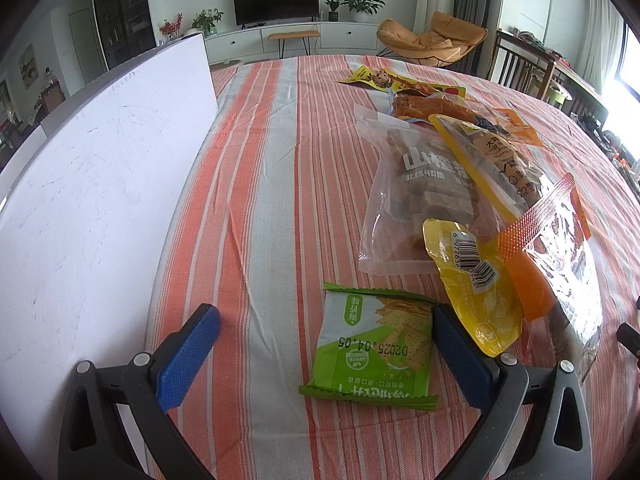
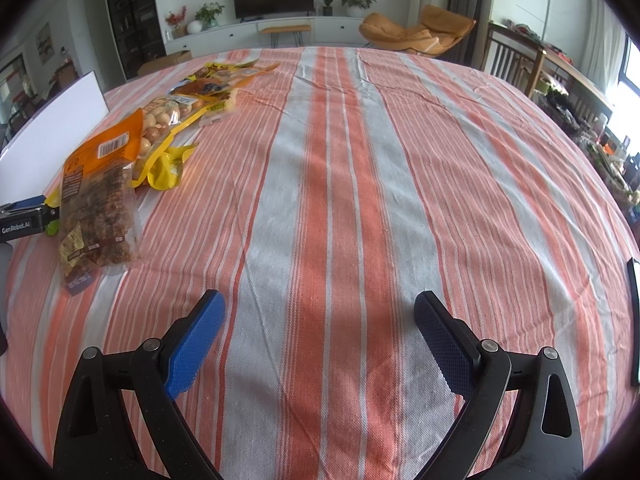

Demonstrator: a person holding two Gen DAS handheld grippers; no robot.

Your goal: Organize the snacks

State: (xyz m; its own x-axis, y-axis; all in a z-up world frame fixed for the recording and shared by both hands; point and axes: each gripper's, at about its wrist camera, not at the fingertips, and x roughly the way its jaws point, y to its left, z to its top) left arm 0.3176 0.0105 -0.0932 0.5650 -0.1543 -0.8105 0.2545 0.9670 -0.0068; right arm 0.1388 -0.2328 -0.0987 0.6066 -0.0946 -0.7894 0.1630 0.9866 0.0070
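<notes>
While both grippers' ridged blue jaws stand spread, a glossy green cracker packet (image 1: 370, 344) lies flat on woven striped cloth (image 2: 320, 200).

One green cracker packet (image 1: 370, 346) lies between the fingers; ahead and right, about six snack bags (image 1: 420, 196). One white box (image 1: 100, 184) stands left.

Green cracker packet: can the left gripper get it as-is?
Probably yes. The left gripper is open, and the green cracker packet lies flat on the striped tablecloth between its fingers. Only the yellow pouch crowds the right-hand finger.
</notes>
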